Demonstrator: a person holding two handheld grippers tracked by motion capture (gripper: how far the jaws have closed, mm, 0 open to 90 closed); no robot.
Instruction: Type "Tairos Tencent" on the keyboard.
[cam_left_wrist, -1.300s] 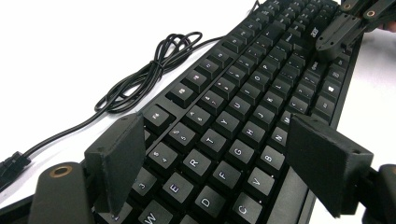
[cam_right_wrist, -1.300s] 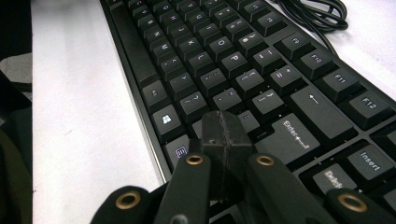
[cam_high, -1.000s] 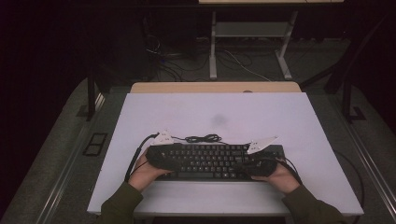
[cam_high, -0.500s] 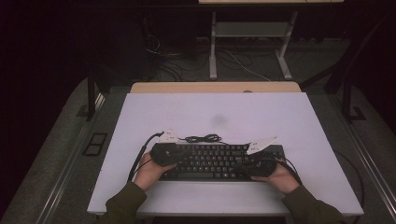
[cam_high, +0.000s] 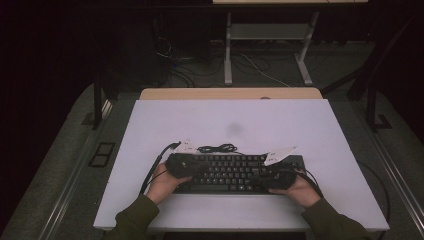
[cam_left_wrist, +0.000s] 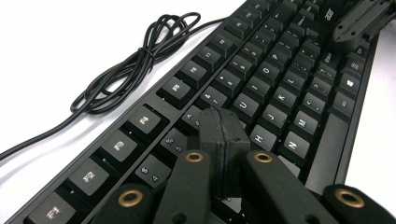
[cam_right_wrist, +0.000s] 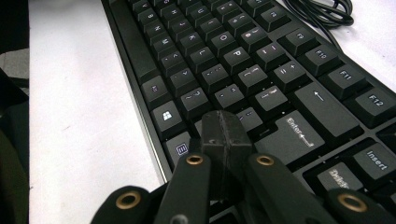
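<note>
The keyboard (cam_high: 235, 172) lies in the lower middle of the high view, near the front edge of the white table (cam_high: 300, 125), its long axis running left to right across the frame. Its coiled cord (cam_high: 217, 148) rests on the table just behind its rear edge.

Both tongs sit over the keys. The left tongs (cam_left_wrist: 219, 123) are pressed together with nothing between them; their jaws have just been closing. In the left gripper view the tip hangs over the middle of the letter rows, close above the keys near the Y and H; whether it touches a key I cannot tell. The right tongs (cam_right_wrist: 226, 126) are likewise pressed together and empty, the tip low over the keys just left of the Enter key in the right gripper view.

So the keyboard lies directly under and ahead of each tip, stretching between the two hands: the left hand (cam_high: 162, 182) at the keyboard's left end, the right hand (cam_high: 297, 189) at its right end. Each is nearest its own half, so any key to press likely falls to whichever tip is on that side.
</note>
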